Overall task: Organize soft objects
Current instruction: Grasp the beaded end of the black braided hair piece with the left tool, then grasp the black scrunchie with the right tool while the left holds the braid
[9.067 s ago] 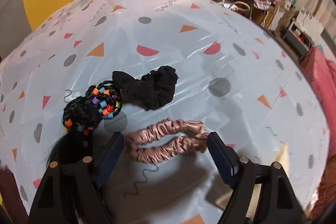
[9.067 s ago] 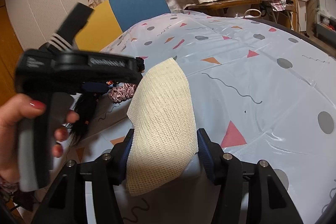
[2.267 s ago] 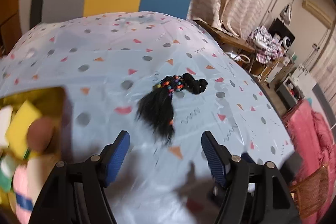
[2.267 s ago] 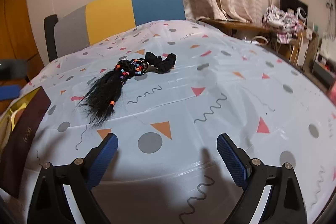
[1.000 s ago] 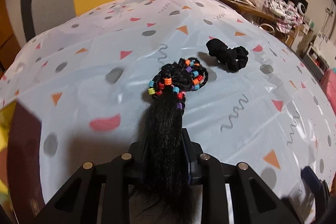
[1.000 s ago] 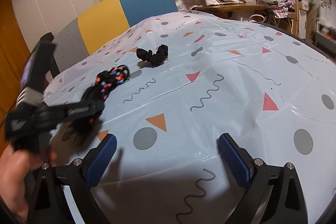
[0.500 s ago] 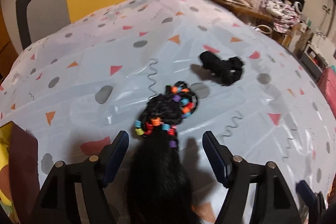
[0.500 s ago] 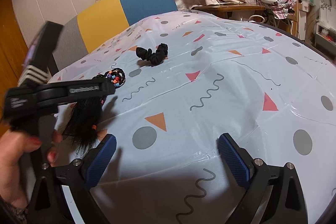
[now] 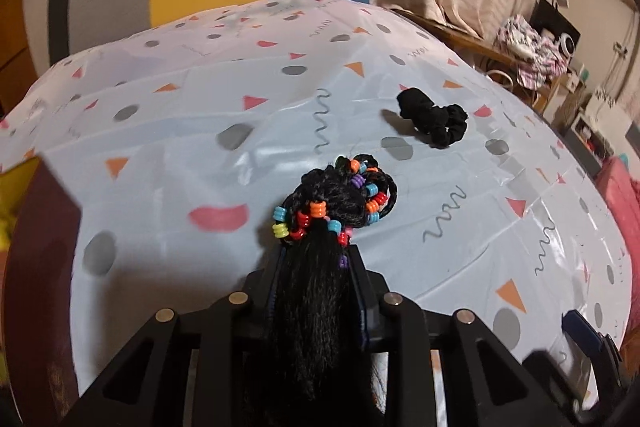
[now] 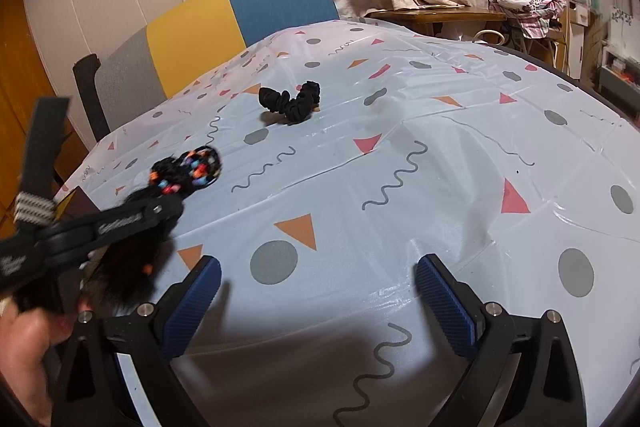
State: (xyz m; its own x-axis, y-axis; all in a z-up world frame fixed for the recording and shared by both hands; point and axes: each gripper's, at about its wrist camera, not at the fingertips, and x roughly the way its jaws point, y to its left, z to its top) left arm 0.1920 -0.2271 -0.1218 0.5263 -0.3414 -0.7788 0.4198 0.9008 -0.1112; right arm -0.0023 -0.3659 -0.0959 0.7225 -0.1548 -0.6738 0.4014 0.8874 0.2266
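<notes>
My left gripper [image 9: 316, 263] has its jaws pressed in on the black hairpiece [image 9: 320, 267], pinching the loose tail just behind the ring of coloured beads [image 9: 316, 217]. The hairpiece's long axis runs straight along my fingers: the tail trails back between the jaws toward the camera, and the braided, beaded knot sticks out forward past the tips. In the right wrist view the same piece [image 10: 184, 171] shows off to the left, the knot ahead of the left gripper and the tail hanging beneath it; I judge it is lifted or about to lift off the table [image 9: 160, 167], though I can't tell for certain whether the knot is touching the cloth.

My right gripper [image 10: 316, 291] holds its jaws spread wide with nothing between them, hovering over bare patterned cloth.

Further out lies the black scrunchie [image 10: 292, 103], alone on the table, beyond the hairpiece and to its right as the left view has it [image 9: 434, 121]. It lies roughly crosswise to my right fingers, ahead and slightly left of centre, well apart from both grippers. With the left busy, I judge the free right hand is the one to go for it.

At the left edge a dark-sided container [image 9: 36, 247] shows, likely where the hairpiece belongs.
</notes>
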